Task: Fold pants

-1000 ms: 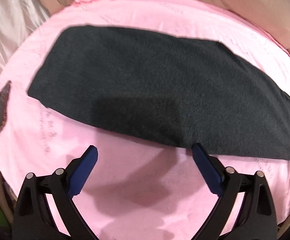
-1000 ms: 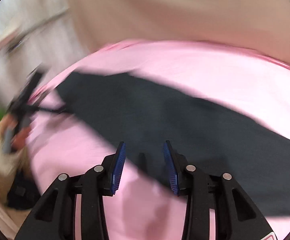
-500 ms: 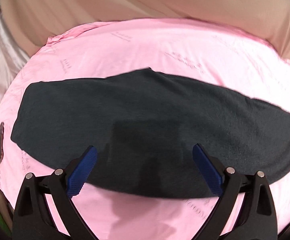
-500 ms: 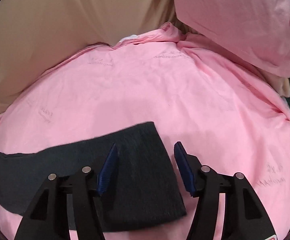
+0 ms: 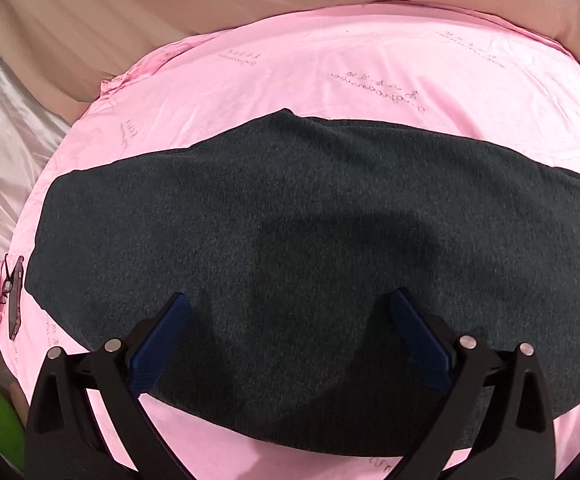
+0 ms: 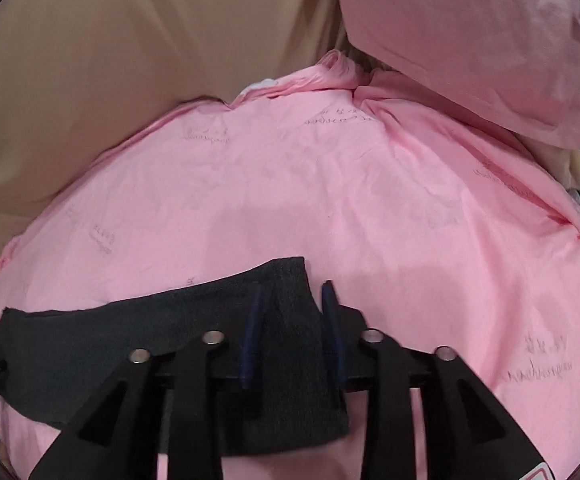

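Pants (image 5: 310,240) flat, lengthwise on pink bed sheet (image 5: 370,80) | step: reaching for fold grasp | left gripper (image 5: 290,308) jaws spread wide above wide end | right gripper (image 6: 292,300) jaws parted, straddling leg-end edge, nothing pinched | next: clench, carry across.

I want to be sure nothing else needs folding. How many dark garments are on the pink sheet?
1: the dark grey pants lying flat on the pink sheet, their end under the right gripper.

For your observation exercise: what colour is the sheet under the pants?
Pink sheet with faint script print, clearest in the left wrist view.
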A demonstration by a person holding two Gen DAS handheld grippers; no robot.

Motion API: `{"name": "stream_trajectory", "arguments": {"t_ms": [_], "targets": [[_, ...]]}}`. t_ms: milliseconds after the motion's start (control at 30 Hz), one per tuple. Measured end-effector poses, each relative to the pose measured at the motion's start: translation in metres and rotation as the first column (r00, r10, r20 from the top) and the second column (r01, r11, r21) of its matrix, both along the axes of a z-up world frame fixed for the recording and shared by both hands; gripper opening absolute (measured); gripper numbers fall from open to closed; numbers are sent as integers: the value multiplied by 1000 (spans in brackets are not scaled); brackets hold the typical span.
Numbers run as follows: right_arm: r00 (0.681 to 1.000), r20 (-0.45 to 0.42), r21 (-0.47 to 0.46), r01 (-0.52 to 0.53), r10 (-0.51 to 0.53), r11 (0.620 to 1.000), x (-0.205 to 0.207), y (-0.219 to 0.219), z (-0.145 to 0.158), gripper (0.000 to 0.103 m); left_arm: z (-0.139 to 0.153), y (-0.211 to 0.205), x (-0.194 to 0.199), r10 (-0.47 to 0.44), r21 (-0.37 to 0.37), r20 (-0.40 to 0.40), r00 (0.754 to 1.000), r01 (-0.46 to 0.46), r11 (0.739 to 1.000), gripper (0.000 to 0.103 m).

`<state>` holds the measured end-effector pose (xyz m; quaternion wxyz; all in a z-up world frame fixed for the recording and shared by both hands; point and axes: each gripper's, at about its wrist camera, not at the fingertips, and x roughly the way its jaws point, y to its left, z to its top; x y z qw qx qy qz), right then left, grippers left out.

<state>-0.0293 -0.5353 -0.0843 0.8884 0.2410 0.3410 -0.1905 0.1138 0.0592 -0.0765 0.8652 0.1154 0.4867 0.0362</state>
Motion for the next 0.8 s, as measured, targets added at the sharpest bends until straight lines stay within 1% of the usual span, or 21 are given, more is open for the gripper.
{"name": "stream_trajectory", "arguments": {"t_ms": [67, 100, 133, 233, 333, 400, 467, 500, 533, 567, 600, 667, 700, 733, 767, 800], "targets": [[1000, -6, 29, 12, -12, 1000, -27, 12, -2, 56, 0, 4, 2, 3, -19, -4, 1000, -3, 1000, 98], [1000, -9, 40, 25, -25, 999, -37, 17, -6, 56, -1, 5, 4, 3, -26, -6, 1000, -3, 1000, 98], [999, 7, 54, 36, -36, 998, -51, 25, -8, 56, -1, 7, 4, 3, -33, -8, 1000, -3, 999, 98], [999, 45, 109, -2, -3, 994, -67, 46, -11, 54, -3, 7, 4, -1, -39, -4, 1000, 1, 999, 98], [996, 69, 180, -62, 50, 982, -56, 61, -14, 50, -4, 7, 4, 3, -44, 3, 1000, -2, 999, 98], [996, 64, 199, -74, 62, 977, -42, 65, -18, 50, -4, 8, 3, 8, -55, 5, 1000, -7, 998, 98], [998, 38, 202, -62, 55, 977, -26, 65, -24, 49, -5, 10, 2, 10, -69, 3, 1000, -10, 998, 98], [998, 28, 196, -59, 54, 979, -19, 65, -28, 34, -6, 12, 3, 12, -82, -1, 1000, -12, 997, 98], [999, 8, 192, -48, 47, 980, -11, 64, -31, 14, -6, 13, 3, 13, -86, -4, 1000, -13, 996, 98], [999, -1, 196, -36, 37, 980, -8, 63, -31, 2, -6, 14, 4, 13, -95, -10, 1000, -13, 995, 98], [999, 19, 186, -29, 26, 982, -13, 63, -25, 2, -6, 15, 5, 12, -98, -14, 1000, -13, 995, 98], [999, 36, 127, -11, 7, 992, -25, 64, -12, 2, -6, 17, 5, 9, -86, -11, 1000, -10, 996, 98], [999, 38, 127, -2, -3, 992, -33, 59, -12, 1, -6, 18, 6, 3, -83, -8, 1000, -4, 997, 98], [1000, 14, 132, 18, -20, 991, -37, 52, -19, 0, -7, 18, 5, -1, -81, -3, 1000, 0, 997, 98], [997, -45, 106, 69, -65, 992, -39, 44, -28, 0, -7, 17, 5, -1, -80, 2, 1000, 1, 997, 98], [993, -73, 108, 100, -93, 989, -44, 37, -36, 0, -7, 17, 5, -1, -77, 7, 1000, 2, 997, 98]]}}
